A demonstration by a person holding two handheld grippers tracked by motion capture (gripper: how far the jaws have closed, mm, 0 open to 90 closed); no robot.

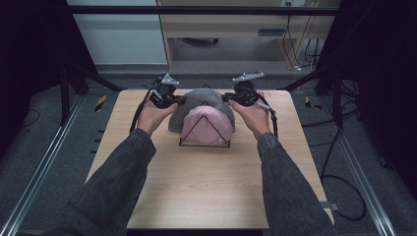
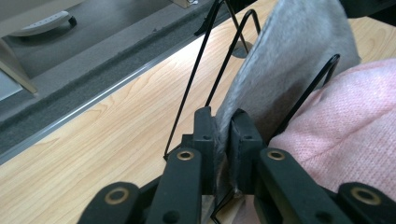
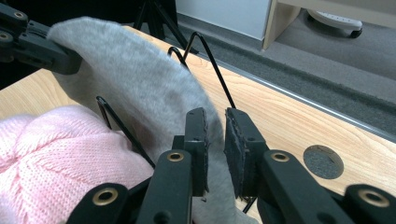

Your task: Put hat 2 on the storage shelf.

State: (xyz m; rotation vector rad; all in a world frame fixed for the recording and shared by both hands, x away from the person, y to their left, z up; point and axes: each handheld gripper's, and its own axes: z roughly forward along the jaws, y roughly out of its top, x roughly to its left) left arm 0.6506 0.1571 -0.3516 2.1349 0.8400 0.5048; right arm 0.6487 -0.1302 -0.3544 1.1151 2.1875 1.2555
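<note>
- Left gripper view: my left gripper (image 2: 223, 135) has its jaws closed on the edge of the grey hat (image 2: 289, 60); the fabric is pinched flat between both pads.
- Right gripper view: my right gripper (image 3: 215, 140) straddles the opposite edge of the same hat (image 3: 140, 84). The fabric lies against the left pad, with a gap to the right one, so I judge these jaws not fully clamped.
- High view: left gripper (image 1: 166, 96) and right gripper (image 1: 244, 94) hold the grey hat (image 1: 199, 98) stretched between them at the far half of the desk (image 1: 206, 187).
- The grey hat sits over the rear part of a black wire rack (image 1: 204, 135); its wire loops rise just beside the fabric.
- A pink knitted hat (image 1: 206, 123) already rests on the front of the rack, touching the grey hat.
- Step in hand, as I judge it: seating the grey hat on the rack behind the pink one.
- Next move calls for lowering both edges evenly so the wire loops enter the hat's opening, keeping the rack from tipping, then opening both jaws.
</note>
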